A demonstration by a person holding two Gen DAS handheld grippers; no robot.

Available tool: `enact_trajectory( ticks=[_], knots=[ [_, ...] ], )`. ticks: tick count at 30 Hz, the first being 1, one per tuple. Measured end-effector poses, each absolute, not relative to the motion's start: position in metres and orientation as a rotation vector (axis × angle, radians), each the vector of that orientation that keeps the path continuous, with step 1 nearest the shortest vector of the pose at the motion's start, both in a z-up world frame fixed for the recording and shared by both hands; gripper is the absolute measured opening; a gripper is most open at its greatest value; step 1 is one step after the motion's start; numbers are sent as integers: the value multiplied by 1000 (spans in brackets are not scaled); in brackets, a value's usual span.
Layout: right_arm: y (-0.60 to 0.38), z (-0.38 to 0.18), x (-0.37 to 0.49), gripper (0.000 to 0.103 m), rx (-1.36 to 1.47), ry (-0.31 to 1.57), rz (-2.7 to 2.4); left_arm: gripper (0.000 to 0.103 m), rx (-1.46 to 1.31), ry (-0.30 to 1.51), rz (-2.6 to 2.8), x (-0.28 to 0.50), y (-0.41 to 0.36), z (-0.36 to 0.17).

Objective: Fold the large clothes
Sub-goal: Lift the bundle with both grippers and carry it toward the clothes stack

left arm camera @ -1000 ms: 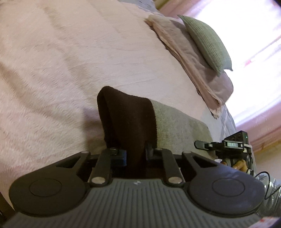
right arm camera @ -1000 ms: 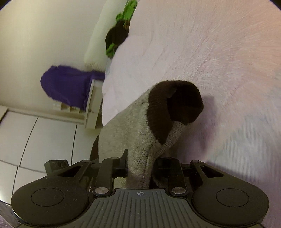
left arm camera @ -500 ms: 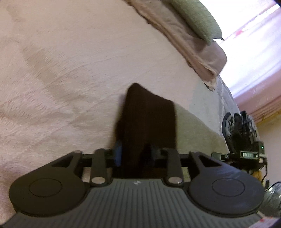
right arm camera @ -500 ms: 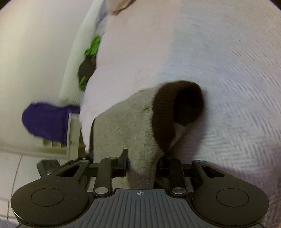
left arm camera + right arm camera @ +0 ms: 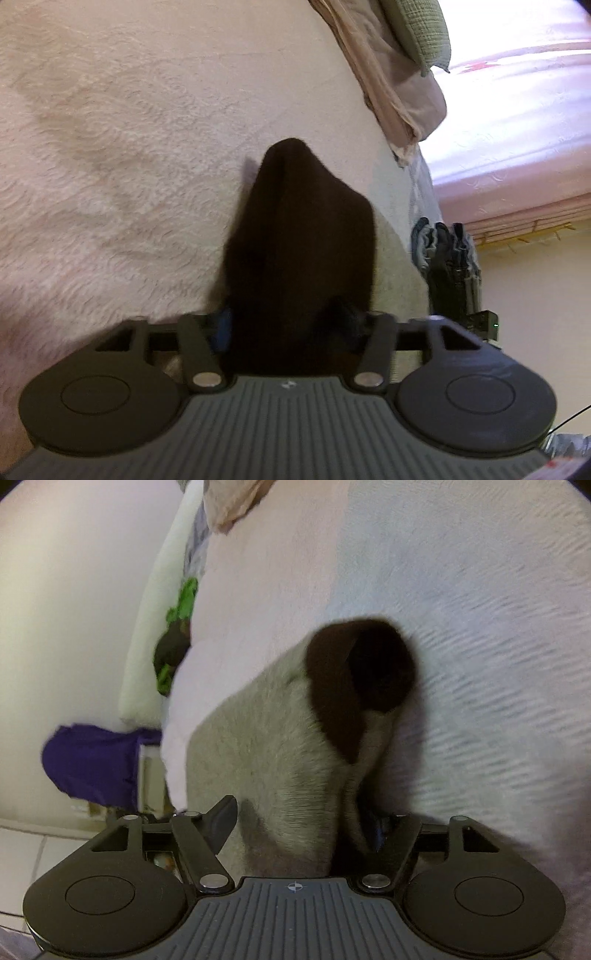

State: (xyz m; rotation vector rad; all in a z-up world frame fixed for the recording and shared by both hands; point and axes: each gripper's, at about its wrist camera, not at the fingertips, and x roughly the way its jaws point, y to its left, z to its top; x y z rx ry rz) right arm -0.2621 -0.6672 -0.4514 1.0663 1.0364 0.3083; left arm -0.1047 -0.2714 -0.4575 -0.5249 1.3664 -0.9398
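1. Sweater (image 5: pixel 299 258) first: one garment, grey knit with a dark brown band, draped over the near edge of the pink bedspread (image 5: pixel 129 147), and both grippers have hold of it.
2. Left gripper (image 5: pixel 286 325) points forward and down over the bed, its two fingers pressed in on the brown fabric, which rises in a dark peak right in front of the camera. One blue pad (image 5: pixel 223 328) peeks out on the left side of the cloth.
3. Right gripper (image 5: pixel 306 827) also aims along the bed surface, jaws spread fairly wide but filled with the grey knit (image 5: pixel 266 746); the fabric bunches between the two fingers, and the brown cuff (image 5: pixel 362 675) curls open beyond them, resting on the bedspread.
4. Count on the left view: one green pillow (image 5: pixel 421 29) lying on one folded tan blanket (image 5: pixel 391 81), both at the far end of the bed, well apart from the sweater. One dark bundle of clothing (image 5: pixel 447 266) hangs just past the bed's edge.
5. Count on the right view: one purple cloth (image 5: pixel 92 764) beside the bed near the wall, and one green-and-black item (image 5: pixel 177 635) tucked at the bed's far edge; too blurred to say what it is.
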Motion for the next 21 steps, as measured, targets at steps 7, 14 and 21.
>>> enact_trajectory(
  ticks=[7, 14, 21],
  knots=[
    [-660, -430, -271, 27, 1076, 964, 198, 13, -352, 1277, -1008, -108, -290, -411],
    [-673, -383, -321, 26, 1124, 838, 98, 13, -273, 1235, -1104, -119, -332, -358],
    [-748, -307, -408, 26, 1173, 663, -73, 13, -189, 1199, -1320, -147, -457, -287]
  ],
)
